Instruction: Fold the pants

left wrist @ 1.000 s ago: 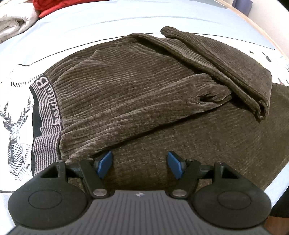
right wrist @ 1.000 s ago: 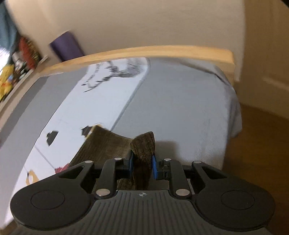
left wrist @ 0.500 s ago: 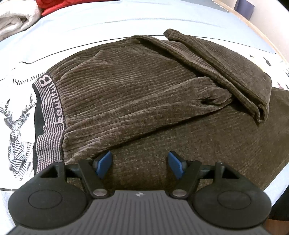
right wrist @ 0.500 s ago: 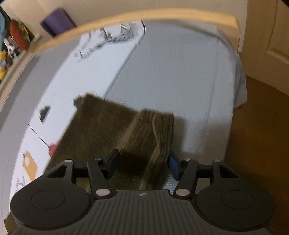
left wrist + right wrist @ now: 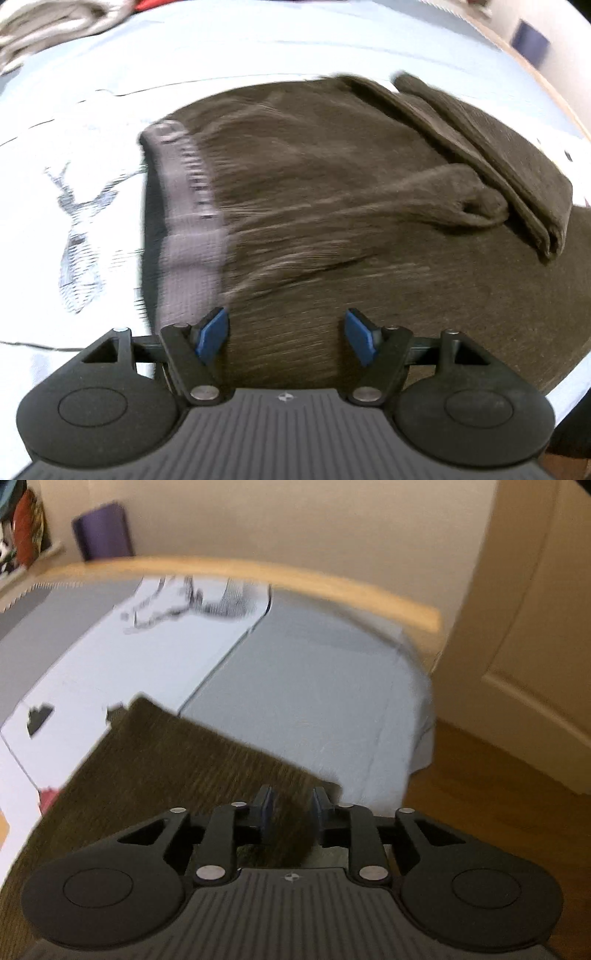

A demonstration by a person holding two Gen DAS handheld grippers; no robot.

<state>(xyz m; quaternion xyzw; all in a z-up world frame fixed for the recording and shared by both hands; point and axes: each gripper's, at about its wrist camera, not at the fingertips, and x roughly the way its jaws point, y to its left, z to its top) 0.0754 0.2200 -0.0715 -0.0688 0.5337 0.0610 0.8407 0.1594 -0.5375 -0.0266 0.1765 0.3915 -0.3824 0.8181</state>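
Pants [image 5: 369, 221]: dark brown ribbed knit, spread on the bed [image 5: 258, 48], near the corner by the wooden bed frame [image 5: 295, 579]. Grey waistband [image 5: 188, 221] is turned toward the deer print [image 5: 77, 236] on the sheet. One leg is folded back on the body into a thick doubled strip [image 5: 498, 155]; the other lies flat beneath, toward the bed edge.

Changes:
- Right tool [image 5: 290, 812]: half a second ago the jaws are seen wide apart over the flat leg end; a second ago a bunched fold is pinched and held up. Now the jaws are closing, narrow gap, dark fabric between the pads. Blur makes it impossible to tell whether the cloth is actually pinched.
- Left tool [image 5: 284, 336]: jaws wide, nothing held, same width as before. The view is shifted sideways along the pants; the waistband is now just ahead of the left pad [image 5: 210, 334], where earlier it sat well off to the side. Heavy motion smear.

Reading: the leg end appears released and re-gripped at a better spot, judging by the corner now seen at the right tool. The left tool is likely being lined up at the waistband end. First leg fold is done; the lengthwise fold is not yet made. Risk: thick knit slipping from a shallow pinch.
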